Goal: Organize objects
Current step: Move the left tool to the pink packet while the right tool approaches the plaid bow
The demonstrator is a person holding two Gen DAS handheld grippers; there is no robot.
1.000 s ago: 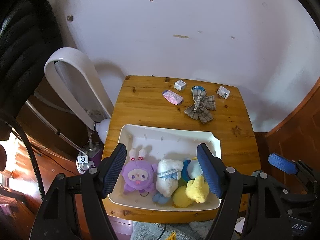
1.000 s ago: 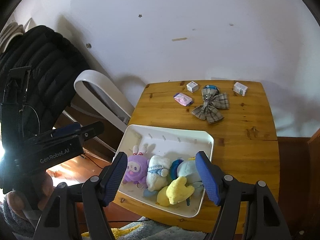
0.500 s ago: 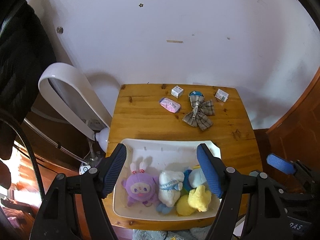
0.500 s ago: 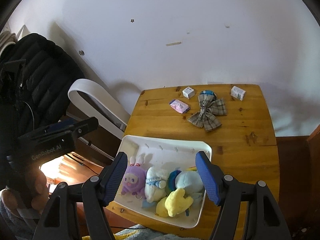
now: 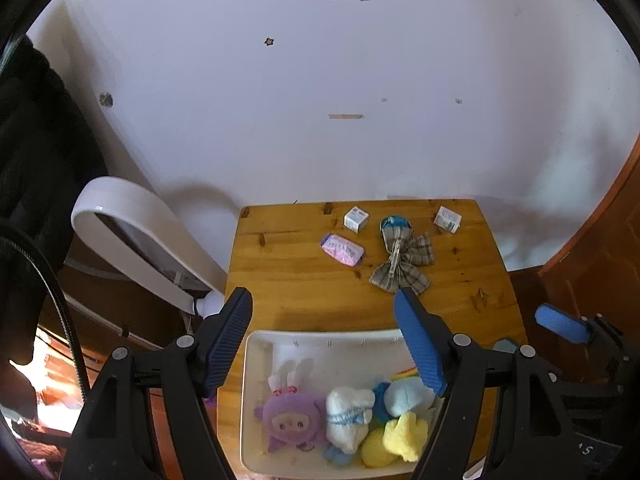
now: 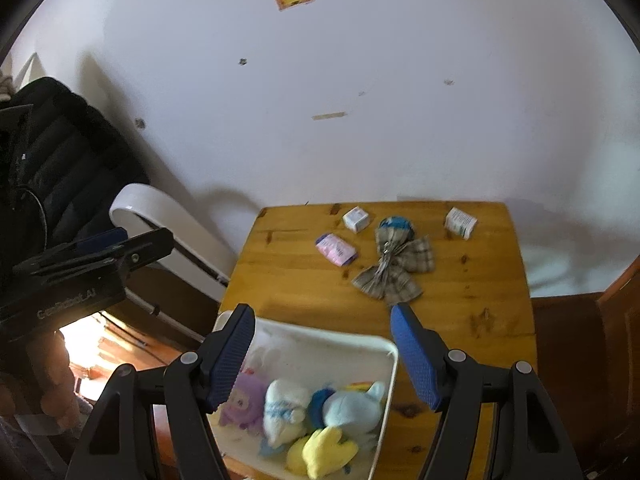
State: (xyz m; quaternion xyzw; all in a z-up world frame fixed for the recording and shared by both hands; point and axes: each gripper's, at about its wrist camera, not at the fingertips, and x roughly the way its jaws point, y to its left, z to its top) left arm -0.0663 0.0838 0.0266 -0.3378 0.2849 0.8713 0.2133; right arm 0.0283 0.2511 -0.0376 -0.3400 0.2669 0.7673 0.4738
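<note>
At the bottom of both views, the left gripper [image 5: 323, 340] and right gripper [image 6: 322, 350] hang with jaws wide apart and empty above a white tray [image 5: 320, 340] of plush toys [image 5: 348, 420] at the table's [image 5: 296, 292] near edge. Further up, in mid-frame, lie a pink packet [image 5: 342, 249], a plaid bow [image 5: 402, 262] and two small boxes [image 5: 356, 219] near the wall. Only the right wrist view shows the left gripper's body at left; only the left view shows a blue pad [image 5: 558, 323] of the right one at right.

Wooden table [image 5: 288, 280]: white tray [image 5: 256, 344], plaid bow [image 5: 404, 260], pink packet [image 5: 342, 249], two boxes [image 5: 356, 219].
</note>
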